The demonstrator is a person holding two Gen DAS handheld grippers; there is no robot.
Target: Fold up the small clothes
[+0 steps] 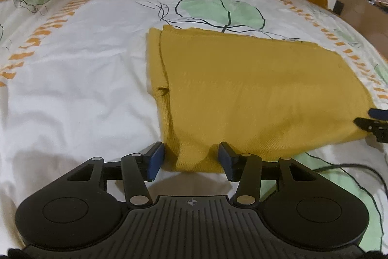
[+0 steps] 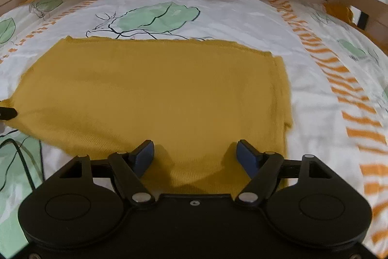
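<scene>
Left wrist view: one yellow cloth (image 1: 254, 94) lies folded on the bed (image 1: 80, 89). Two tongs, left tongs (image 1: 191, 162) and right tongs (image 2: 195, 158), both gape open at its near edge.

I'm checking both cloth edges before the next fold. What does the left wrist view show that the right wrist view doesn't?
Only the left wrist view shows the yellow cloth's left edge, with layered folds and a small dark mark. Only the right wrist view shows its right edge. Both show the cloth on the leaf-print bedsheet, a black cable, and an open left gripper and right gripper at its near edge.
</scene>
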